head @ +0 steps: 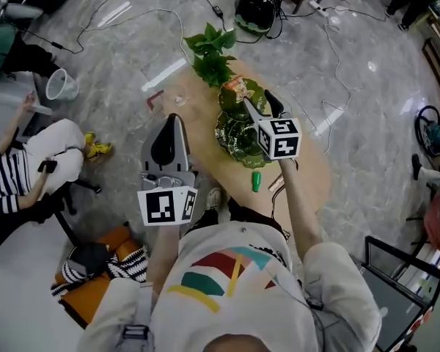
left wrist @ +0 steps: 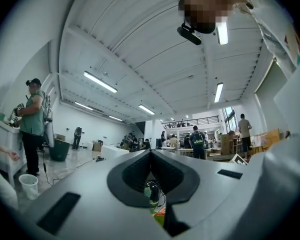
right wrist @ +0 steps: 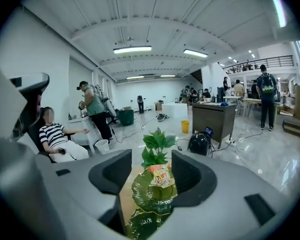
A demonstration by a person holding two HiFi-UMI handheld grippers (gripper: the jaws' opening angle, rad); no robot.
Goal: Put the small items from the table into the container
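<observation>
The right gripper hung with jaws spread and empty over the green leaf-shaped dishes, a snack packet in the farther one, a small green item lying on the table nearby, the left gripper pressed together at the table's left edge.

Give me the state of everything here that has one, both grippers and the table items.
green dish: holding the snack packet.
snack packet: lying in the green dish.
small green item: on the table, outside the dish.
left gripper: shut, empty.
right gripper: open, empty, over the dish.
</observation>
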